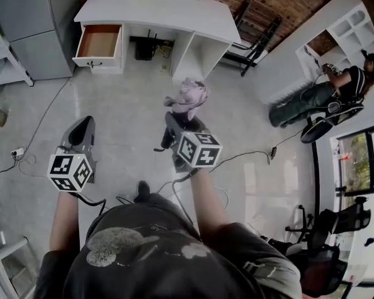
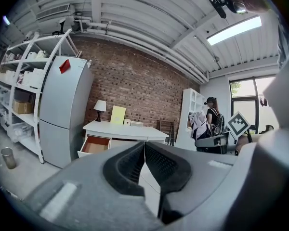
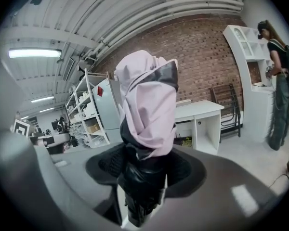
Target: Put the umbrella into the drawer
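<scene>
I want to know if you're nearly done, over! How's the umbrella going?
Left gripper shut, empty. Right gripper shut on umbrella. Drawer open, across the floor ahead. Cables on floor, off to the sides.

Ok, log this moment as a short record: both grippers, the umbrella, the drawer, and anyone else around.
left gripper: jaws together, nothing between them
right gripper: shut on the umbrella's black lower end
umbrella: pink, folded, held above the floor, short of the desk
drawer: at the left end of the white desk, pulled open, inside looks empty
bystander: person at the white shelf unit, right side
</scene>
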